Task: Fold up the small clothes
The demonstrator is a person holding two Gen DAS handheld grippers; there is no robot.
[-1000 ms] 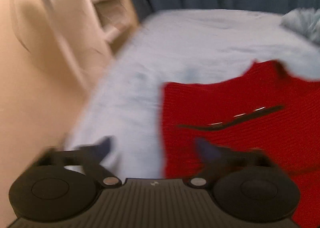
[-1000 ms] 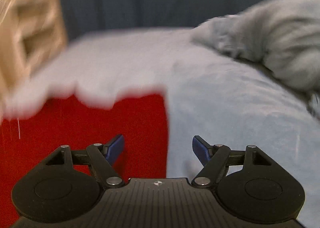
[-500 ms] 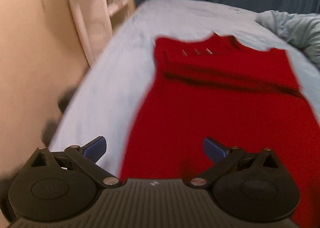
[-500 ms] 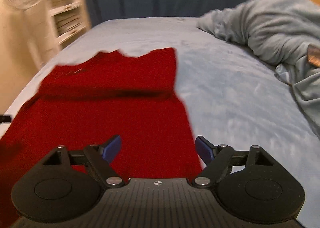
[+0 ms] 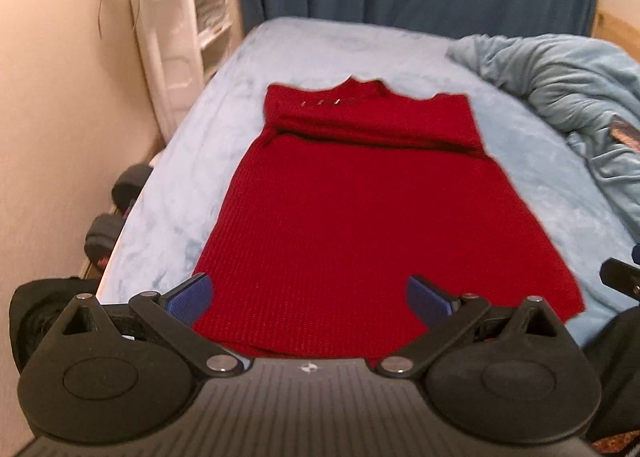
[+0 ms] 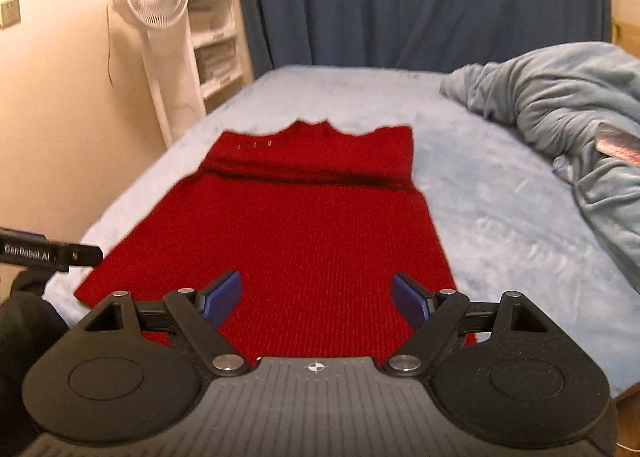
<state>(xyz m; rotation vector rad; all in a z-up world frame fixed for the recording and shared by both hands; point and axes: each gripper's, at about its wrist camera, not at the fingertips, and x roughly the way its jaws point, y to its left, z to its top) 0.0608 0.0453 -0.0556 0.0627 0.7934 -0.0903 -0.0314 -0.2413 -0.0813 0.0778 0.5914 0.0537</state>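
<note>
Pale-blue plush bed cover [image 5: 360,53] carries the red ribbed knit garment [image 5: 360,225], lying flat lengthwise, far end already folded over into a band. Left gripper [image 5: 308,297] and right gripper [image 6: 318,299] both gape wide, holding nothing, above the near hem. Next fold: pinch both near corners evenly, carry them level. Versus a second ago: both views pulled back and higher, garment now wholly visible.

The right claw [image 6: 316,299] hung wide open above a red knitted garment [image 6: 296,233], its top edge folded over, lying flat on the pale blue bed [image 6: 500,209].
</note>
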